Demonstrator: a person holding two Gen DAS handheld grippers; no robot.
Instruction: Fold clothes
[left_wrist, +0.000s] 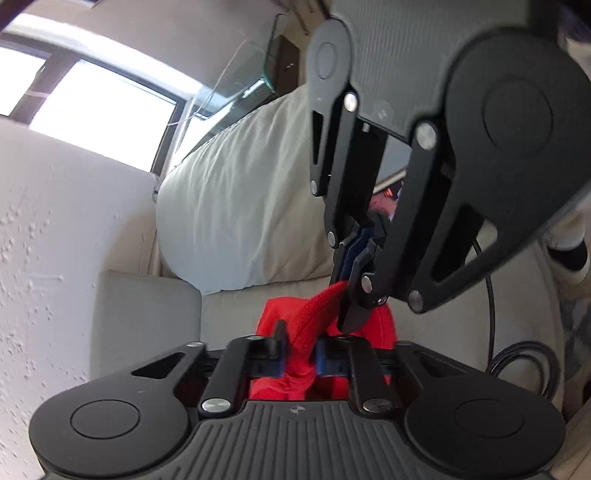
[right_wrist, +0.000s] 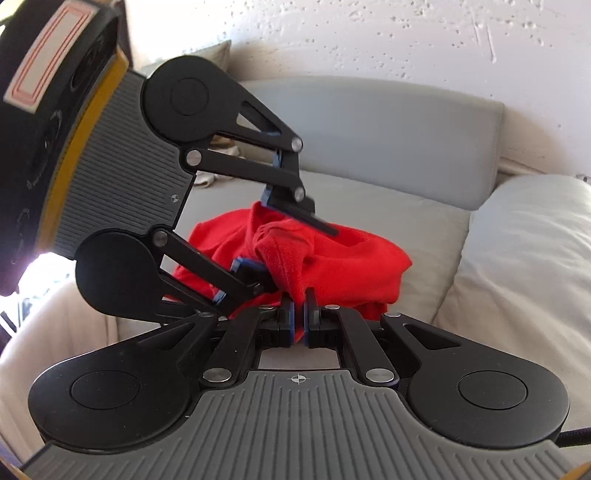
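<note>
A red fleece garment (left_wrist: 273, 314) (right_wrist: 362, 266) lies bunched on a beige sofa seat (right_wrist: 424, 221). In the left wrist view my left gripper (left_wrist: 301, 358) has a thick fold of the red fabric filling the gap between its blue pads. From the upper right, my right gripper (left_wrist: 345, 291) pinches a raised strip of the same garment just above. In the right wrist view my right gripper (right_wrist: 299, 317) is shut on a hanging red fold. My left gripper (right_wrist: 284, 249) comes in from the left, one finger above and one below the fold.
A large pale cushion (left_wrist: 240, 203) (right_wrist: 517, 258) leans on the sofa beside the garment. A grey backrest (right_wrist: 388, 129) and a padded arm (left_wrist: 144, 314) border the seat. A textured white wall (left_wrist: 55, 258) stands close. A black cable (left_wrist: 517, 354) loops at the right.
</note>
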